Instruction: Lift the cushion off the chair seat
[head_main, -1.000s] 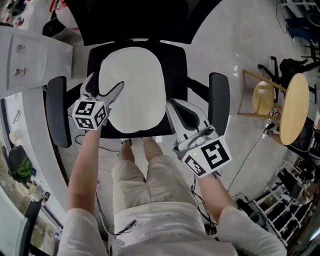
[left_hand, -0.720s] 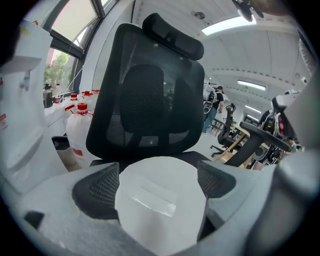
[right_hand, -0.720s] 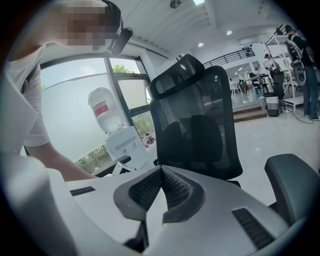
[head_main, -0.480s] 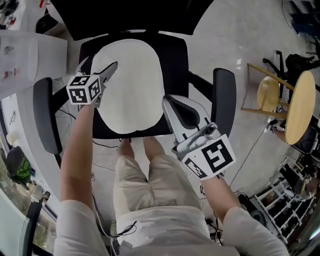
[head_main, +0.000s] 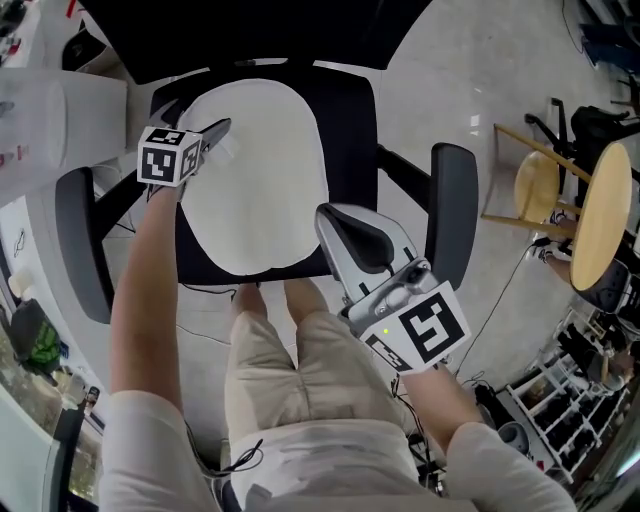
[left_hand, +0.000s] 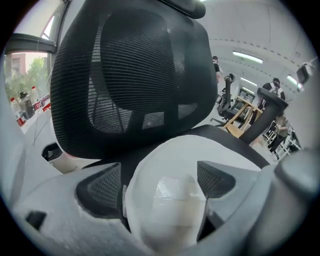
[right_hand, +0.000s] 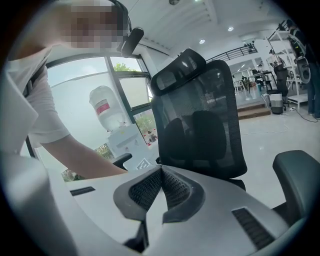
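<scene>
Cushion (head_main: 262, 185) pinched at its rim by the left gripper (head_main: 216, 130), lying on the chair seat (head_main: 352, 130).

From where I stand, the left jaws are set fairly wide, and the white cushion's rim fills the whole gap between them, pressed by both pads. The rest of the cushion spreads ahead of those jaws over the black seat, with the mesh backrest (left_hand: 130, 75) rising beyond. The right gripper (head_main: 328, 214) has its jaws closed together on nothing. It hovers close by the cushion's near edge, which lies just left of its tips.
</scene>
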